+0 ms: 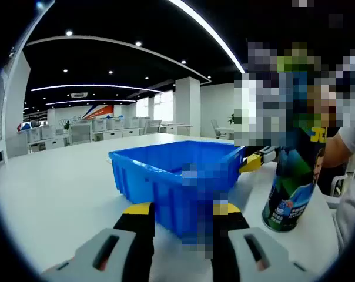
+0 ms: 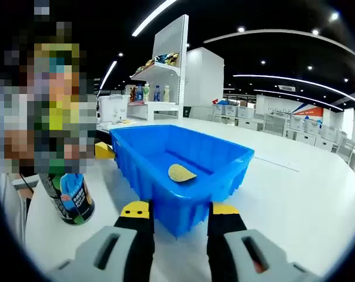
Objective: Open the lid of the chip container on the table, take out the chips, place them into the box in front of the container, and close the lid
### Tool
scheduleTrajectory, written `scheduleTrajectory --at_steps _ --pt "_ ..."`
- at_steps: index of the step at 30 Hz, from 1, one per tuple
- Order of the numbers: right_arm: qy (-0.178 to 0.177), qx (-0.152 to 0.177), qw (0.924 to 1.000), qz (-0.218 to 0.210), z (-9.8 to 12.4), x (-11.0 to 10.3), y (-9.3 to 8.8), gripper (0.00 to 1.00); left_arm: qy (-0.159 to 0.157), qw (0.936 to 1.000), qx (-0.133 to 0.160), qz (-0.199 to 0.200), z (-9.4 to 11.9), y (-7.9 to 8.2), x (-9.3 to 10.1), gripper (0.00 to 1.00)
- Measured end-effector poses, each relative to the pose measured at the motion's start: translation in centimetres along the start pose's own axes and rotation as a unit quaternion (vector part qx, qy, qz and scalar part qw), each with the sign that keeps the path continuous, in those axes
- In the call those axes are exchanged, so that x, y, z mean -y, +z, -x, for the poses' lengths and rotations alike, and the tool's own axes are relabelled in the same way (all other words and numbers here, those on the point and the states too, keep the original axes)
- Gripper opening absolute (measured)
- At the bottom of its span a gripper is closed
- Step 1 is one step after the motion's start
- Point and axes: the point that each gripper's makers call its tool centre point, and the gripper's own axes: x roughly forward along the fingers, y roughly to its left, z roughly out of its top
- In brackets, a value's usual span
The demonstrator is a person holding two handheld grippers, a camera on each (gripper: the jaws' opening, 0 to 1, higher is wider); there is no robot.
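Both tools hang open: left tool (image 1: 180,212), right tool (image 2: 180,212). One chip (image 2: 181,173) lies in the blue box (image 2: 213,176); chip container (image 2: 69,197) stands at nine o'clock. Likely next: closing the lid.

Glossy moulded plastic on the blue box (image 2: 183,170), a printed shiny wrap on the chip container (image 1: 290,194), smooth white matt table (image 2: 307,194) underneath

The left gripper (image 1: 181,218) points at the near wall of the blue box (image 1: 166,170) on the white table (image 1: 54,194), its jaws apart. A green chip can (image 1: 292,188) stands upright just right of the box. Another gripper's yellow tip (image 1: 253,163) shows between box and can.
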Motion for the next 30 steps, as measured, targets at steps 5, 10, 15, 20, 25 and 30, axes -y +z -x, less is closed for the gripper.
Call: scheduleTrajectory --at_steps 5,10,15,20,25,30 --pt "-0.003 0.001 0.9999 0.012 -0.1 0.2 0.3 0.33 0.003 0.9999 0.001 -0.012 0.0 0.1 -0.1 0.35" --pt "-0.005 0.008 0.9997 0.021 0.0 0.3 0.6 0.32 0.007 0.9995 0.006 -0.029 0.1 0.5 -0.2 0.35" --pt "-0.007 0.015 0.9996 0.023 -0.1 0.6 1.1 0.32 0.007 0.9994 0.012 -0.03 0.1 1.1 -0.5 0.35" --pt "-0.009 0.015 0.9995 0.028 -0.2 1.0 1.6 0.32 0.007 0.9994 0.015 -0.031 0.0 1.4 -0.7 0.35" --pt "-0.005 0.017 0.9993 0.033 -0.3 1.3 2.4 0.32 0.011 0.9993 0.023 -0.029 -0.2 1.8 -0.8 0.35" --pt "-0.006 0.024 0.999 0.037 -0.6 1.8 3.1 0.33 0.012 0.9991 0.026 -0.032 -0.6 2.7 -1.4 0.35"
